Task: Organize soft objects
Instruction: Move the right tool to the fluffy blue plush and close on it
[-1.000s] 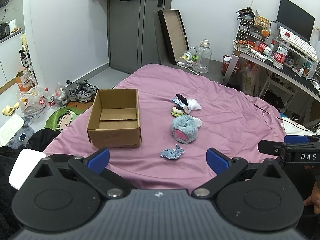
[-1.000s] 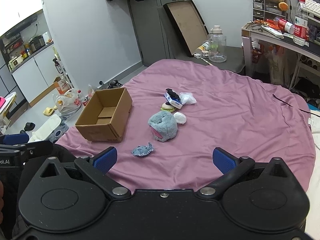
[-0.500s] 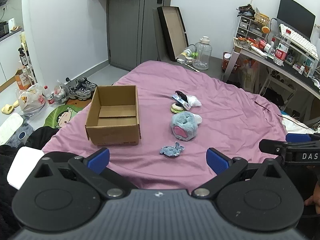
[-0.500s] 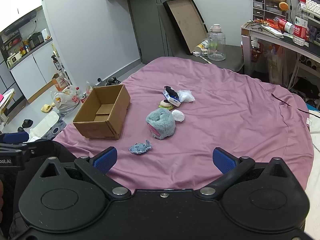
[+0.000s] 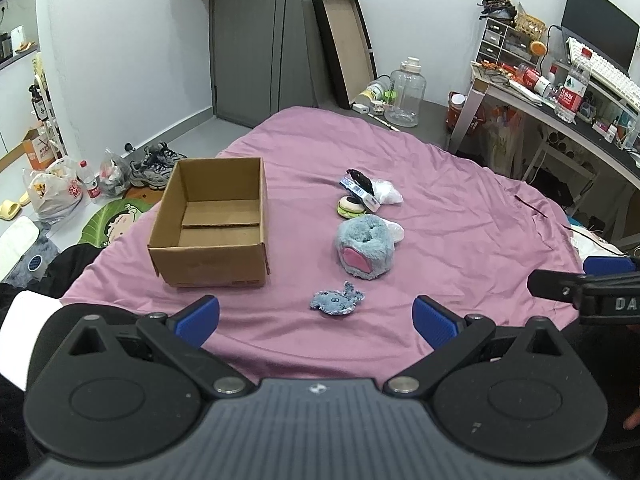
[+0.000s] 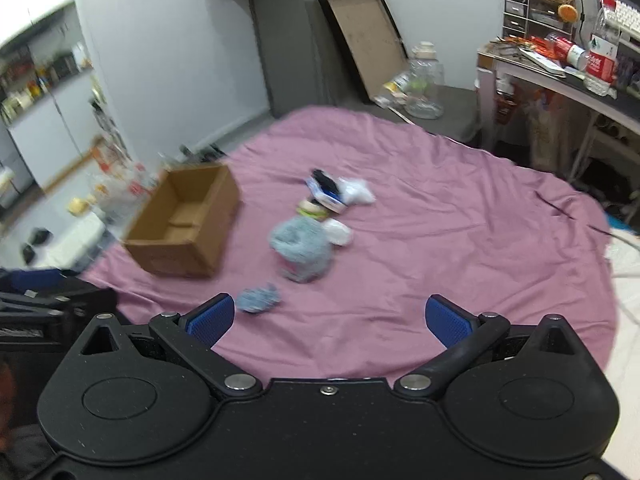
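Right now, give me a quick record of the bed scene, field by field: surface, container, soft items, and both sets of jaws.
surface: purple bedsheet
container: cardboard box, open top, nothing visible inside
nearest item: small blue plush, flat on the sheet
middle item: fluffy blue plush with pink patch
far items: small pile behind it, details unclear
left gripper: jaws open, holding nothing
right gripper: jaws open, holding nothing, view blurred

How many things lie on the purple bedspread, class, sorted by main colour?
Brown: 1, the cardboard box
Blue: 2, the fluffy plush and the small plush
Mixed pile behind the plush: items overlap, cannot be counted
Total countable: 3
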The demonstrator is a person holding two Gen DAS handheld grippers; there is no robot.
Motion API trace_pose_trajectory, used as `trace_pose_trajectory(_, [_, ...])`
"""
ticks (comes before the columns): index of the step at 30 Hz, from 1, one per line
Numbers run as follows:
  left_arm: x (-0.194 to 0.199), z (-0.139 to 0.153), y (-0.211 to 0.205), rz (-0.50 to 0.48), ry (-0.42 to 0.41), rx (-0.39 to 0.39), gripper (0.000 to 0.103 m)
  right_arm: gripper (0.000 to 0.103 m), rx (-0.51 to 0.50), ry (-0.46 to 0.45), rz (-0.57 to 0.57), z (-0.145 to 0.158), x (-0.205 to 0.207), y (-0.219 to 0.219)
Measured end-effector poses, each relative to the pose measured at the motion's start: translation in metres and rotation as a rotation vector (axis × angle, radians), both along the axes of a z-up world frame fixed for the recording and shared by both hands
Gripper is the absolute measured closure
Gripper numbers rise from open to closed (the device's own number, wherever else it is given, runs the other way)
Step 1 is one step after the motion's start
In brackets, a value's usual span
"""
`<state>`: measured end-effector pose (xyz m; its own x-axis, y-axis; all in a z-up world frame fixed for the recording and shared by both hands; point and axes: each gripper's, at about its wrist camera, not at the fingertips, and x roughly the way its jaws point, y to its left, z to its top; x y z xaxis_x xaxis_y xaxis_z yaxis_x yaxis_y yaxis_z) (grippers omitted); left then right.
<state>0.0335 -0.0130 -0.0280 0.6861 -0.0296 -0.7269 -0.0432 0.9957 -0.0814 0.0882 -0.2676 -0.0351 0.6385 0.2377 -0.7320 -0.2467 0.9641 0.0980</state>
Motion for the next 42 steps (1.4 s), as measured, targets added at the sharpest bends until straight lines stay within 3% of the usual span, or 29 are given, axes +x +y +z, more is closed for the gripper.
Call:
trace_pose_trajectory(4, [0.014,-0.012,0.001,0.014,0.020,-0.012,0.001,0.000,0.051,0.031,0.000,-0.005,0.013,-0.006])
trace_pose_trajectory(13, [0.049,-0.042,0.007,0.049,0.076,-0.059,0.003,0.000,0.019,0.066,0.018,-0.014,0.047,0.008])
trace_pose_trajectory(21, [0.081,-0.054,0.014,0.082,0.069,-0.109,0.008,0.000,0.025,0.108,0.054,-0.025,0.083,0.018])
trace_pose_trajectory(26, [0.104,-0.060,0.014,0.086,0.074,-0.131,0.014,0.000,-0.032,0.136,0.076,-0.038,0.103,0.030])
trace_pose_trajectory(34, [0.133,-0.080,0.018,0.102,0.108,-0.193,0.031,0.002,0.033,0.194,0.091,-0.055,0.139,0.031])
trace_pose_trajectory(39, [0.149,-0.094,0.018,0.109,0.129,-0.221,0.035,0.006,0.083,0.217,0.088,-0.063,0.162,0.032])
trace_pose_trajectory(42, [0.159,-0.101,0.019,0.111,0.143,-0.240,0.043,0.008,0.103,0.228,0.082,-0.069,0.176,0.034])
